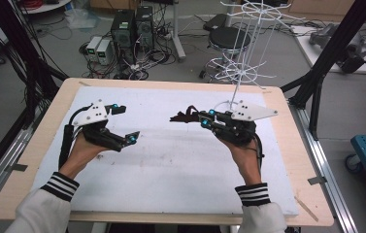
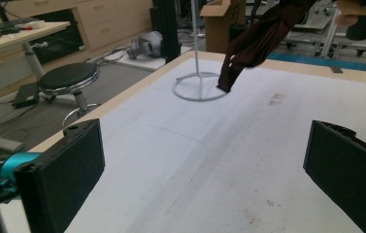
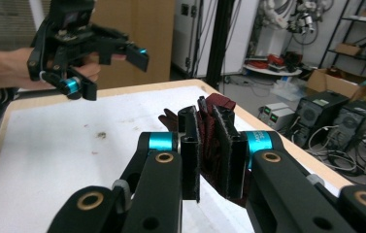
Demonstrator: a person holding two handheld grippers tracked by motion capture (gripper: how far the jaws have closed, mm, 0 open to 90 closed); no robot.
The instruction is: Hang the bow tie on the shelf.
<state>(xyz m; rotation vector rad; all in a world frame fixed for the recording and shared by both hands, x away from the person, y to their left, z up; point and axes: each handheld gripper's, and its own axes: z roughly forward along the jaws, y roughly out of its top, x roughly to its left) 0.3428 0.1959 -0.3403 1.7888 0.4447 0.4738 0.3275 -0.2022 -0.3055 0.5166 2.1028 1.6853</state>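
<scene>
The right gripper [image 3: 208, 150] is clamping the dark red cloth [image 3: 214, 131] and lifting it clear of the table [image 1: 180, 160] near the white wire rack [image 1: 246, 43], presumably for hanging, while the left gripper [image 1: 122, 124] is hovering with jaws spread wide, holding nothing.

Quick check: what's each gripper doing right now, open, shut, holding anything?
Left gripper: open, holding nothing.
Right gripper: shut on the dark red cloth.
</scene>
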